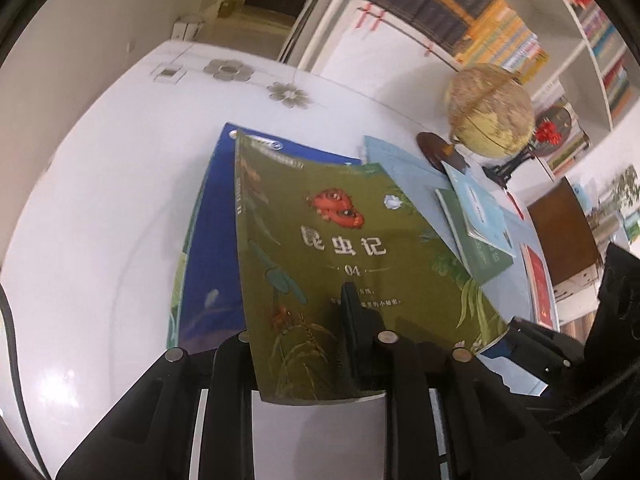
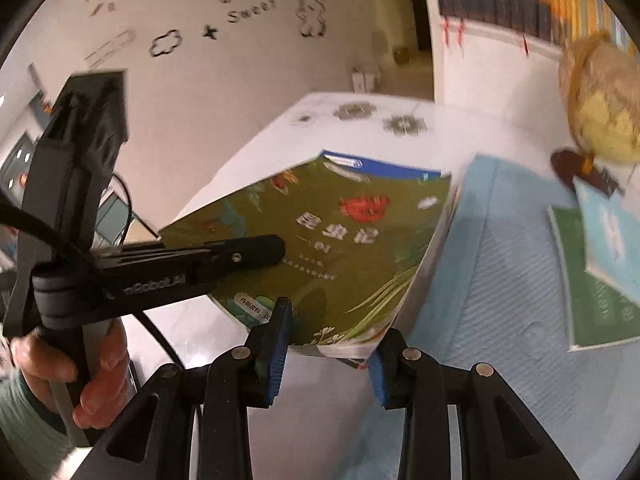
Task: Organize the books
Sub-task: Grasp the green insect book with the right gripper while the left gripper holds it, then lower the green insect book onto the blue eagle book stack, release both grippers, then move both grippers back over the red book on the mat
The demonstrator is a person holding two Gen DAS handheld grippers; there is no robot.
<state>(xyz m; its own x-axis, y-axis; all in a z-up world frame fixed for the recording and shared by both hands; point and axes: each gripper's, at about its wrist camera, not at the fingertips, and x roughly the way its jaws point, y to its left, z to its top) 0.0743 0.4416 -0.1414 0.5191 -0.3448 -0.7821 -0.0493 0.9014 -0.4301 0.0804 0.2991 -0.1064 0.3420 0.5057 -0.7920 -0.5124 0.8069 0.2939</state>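
Observation:
An olive-green book with a red insect on its cover (image 1: 340, 240) is held tilted above the white table (image 1: 100, 200), over a blue book (image 1: 208, 248). My left gripper (image 1: 304, 340) is shut on the green book's near edge, one finger on top of the cover. In the right wrist view the same green book (image 2: 340, 232) sits between my right gripper's blue-padded fingers (image 2: 278, 344), which stand apart around its corner; the right gripper (image 2: 326, 348) is open. The left gripper (image 2: 240, 256) clamps the book from the left.
A light-blue mat (image 2: 500, 280) lies to the right with a green book (image 2: 596, 300) and a pale-blue book (image 2: 612, 236) on it. A globe on a stand (image 1: 490, 114) is behind them. Bookshelves (image 1: 460, 8) line the back wall. A red book (image 1: 540, 280) lies near a brown cabinet (image 1: 568, 232).

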